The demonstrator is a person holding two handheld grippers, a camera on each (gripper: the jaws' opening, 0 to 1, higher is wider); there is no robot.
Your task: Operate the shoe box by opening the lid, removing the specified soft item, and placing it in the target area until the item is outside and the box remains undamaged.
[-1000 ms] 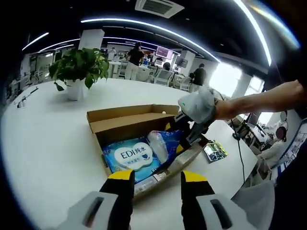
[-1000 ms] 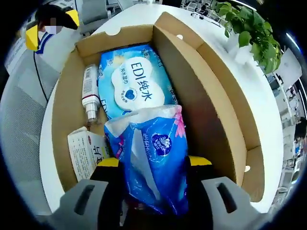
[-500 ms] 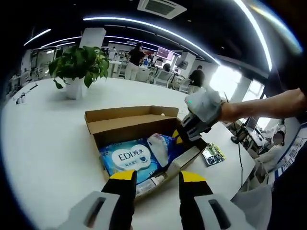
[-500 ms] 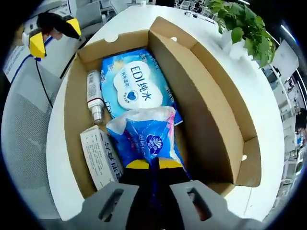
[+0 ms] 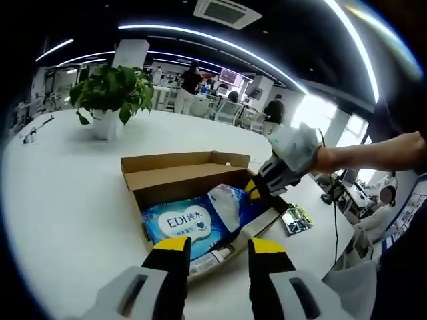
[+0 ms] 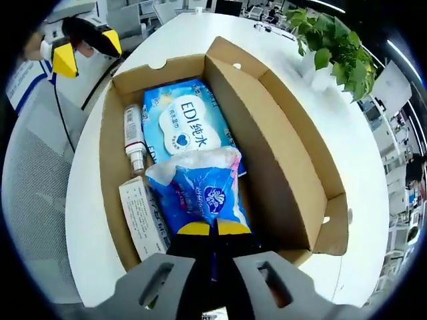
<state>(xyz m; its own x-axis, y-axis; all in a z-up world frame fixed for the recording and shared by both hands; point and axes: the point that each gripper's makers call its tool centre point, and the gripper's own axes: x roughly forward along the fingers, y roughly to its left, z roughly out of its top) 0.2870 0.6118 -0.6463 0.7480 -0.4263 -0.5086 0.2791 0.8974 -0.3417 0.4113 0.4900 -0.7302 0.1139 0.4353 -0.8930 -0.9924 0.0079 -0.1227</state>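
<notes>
Left tongs [image 5: 216, 245] apart, hovering near open shoe box [image 6: 293, 180] on white desk [image 5: 60, 200]. Right tongs [image 6: 213, 229] clamped on blue tissue pack [image 6: 200, 193], still inside box atop wipes pack [image 6: 183, 123].

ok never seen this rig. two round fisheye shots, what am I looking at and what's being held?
No robot: a person holds a two-jaw gripper in each hand, with a camera riding on each.

Left gripper view: the left gripper is open, hanging before an open cardboard box on a white table, plant behind.

Right gripper view: looking down into the box, the right gripper is shut on a blue soft pack. Beside it lie a wipes pack, a small bottle and a small carton.
</notes>
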